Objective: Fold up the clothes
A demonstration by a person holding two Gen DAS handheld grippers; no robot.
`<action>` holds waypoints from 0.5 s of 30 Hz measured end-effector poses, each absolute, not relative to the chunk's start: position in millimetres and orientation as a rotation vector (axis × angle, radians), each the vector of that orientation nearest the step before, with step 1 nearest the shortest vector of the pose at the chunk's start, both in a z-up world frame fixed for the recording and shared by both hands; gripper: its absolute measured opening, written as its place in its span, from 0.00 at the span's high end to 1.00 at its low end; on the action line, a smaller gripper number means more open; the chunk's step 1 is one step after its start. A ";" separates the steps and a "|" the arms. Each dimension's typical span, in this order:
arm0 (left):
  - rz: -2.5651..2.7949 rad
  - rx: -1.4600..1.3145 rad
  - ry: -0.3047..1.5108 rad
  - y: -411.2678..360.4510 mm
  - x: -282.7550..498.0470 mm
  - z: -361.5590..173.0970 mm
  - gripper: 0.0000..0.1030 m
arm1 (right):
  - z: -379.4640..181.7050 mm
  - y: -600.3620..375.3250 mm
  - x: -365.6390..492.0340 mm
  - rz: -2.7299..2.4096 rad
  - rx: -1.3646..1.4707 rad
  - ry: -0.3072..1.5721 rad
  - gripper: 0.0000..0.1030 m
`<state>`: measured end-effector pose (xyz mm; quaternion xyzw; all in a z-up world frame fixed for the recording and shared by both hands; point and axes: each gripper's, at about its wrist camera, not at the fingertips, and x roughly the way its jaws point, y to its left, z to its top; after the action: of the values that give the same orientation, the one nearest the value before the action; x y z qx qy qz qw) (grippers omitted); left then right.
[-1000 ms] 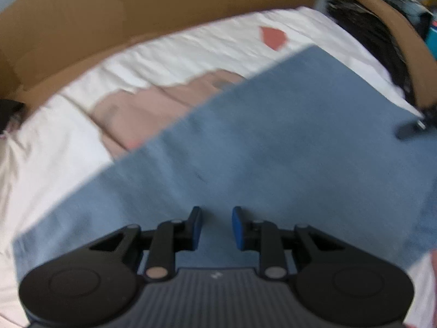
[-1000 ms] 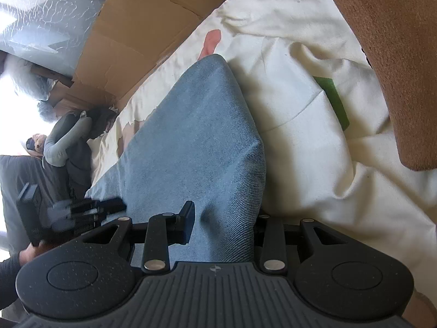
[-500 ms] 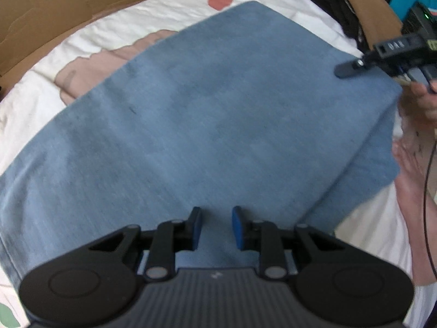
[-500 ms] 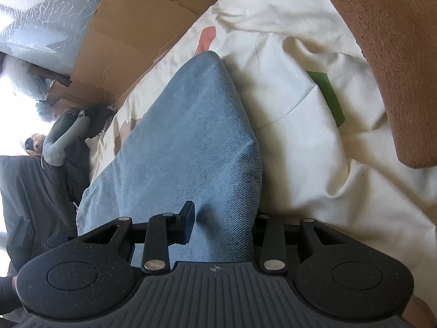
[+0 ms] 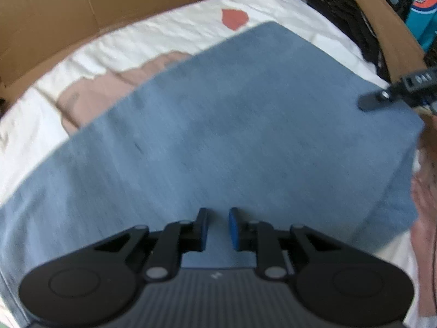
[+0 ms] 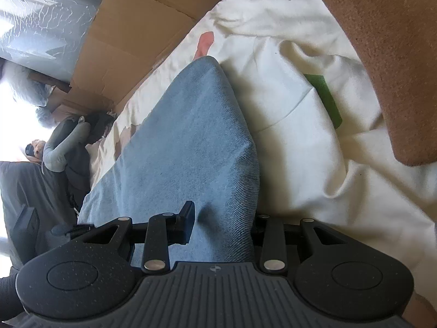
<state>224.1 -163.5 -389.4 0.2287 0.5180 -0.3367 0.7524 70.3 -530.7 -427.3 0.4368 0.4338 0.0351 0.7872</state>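
Observation:
A blue denim-like cloth (image 5: 245, 136) lies spread over the white sheet (image 5: 169, 35) of a bed. My left gripper (image 5: 218, 228) hovers low over the cloth's near part, pointing steeply down. Its jaws are closing; blue fabric shows in the narrow gap, and I see no pad pressing on it. My right gripper (image 6: 222, 218) is shut on a folded edge of the blue cloth (image 6: 196, 142), which drapes over and hides its right finger. In the left wrist view the right gripper (image 5: 377, 99) sits at the cloth's far right corner.
A pink garment (image 5: 109, 93) lies on the sheet beyond the cloth, with a red patch (image 5: 235, 17) further back. Cardboard (image 5: 82, 8) walls the far side. A brown padded edge (image 6: 396, 54) and dark clothes (image 5: 341, 8) lie to the right. A bare hand (image 5: 426, 191) is at the right edge.
In the left wrist view the cloth first filled more of the picture, then slid back, so the pink garment shows again. The left jaws narrowed slightly. The right gripper's hold is unchanged.

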 end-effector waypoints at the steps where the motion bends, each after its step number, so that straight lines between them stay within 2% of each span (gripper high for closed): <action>1: -0.720 0.500 1.123 -164.6 230.4 -389.0 0.81 | -426.9 -531.0 70.0 0.075 0.941 0.935 0.65; 4: -0.678 0.512 1.094 -161.6 254.0 -387.2 0.85 | -425.5 -530.5 69.7 0.075 0.932 0.936 0.65; 15: -0.615 0.476 1.007 -172.2 294.3 -388.5 0.85 | -422.4 -535.8 68.3 0.089 0.932 0.901 0.67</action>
<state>294.3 -172.2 -388.5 0.2222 0.4700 -0.2871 0.8045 68.3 -535.8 -422.4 0.4341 0.4195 0.0415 0.7962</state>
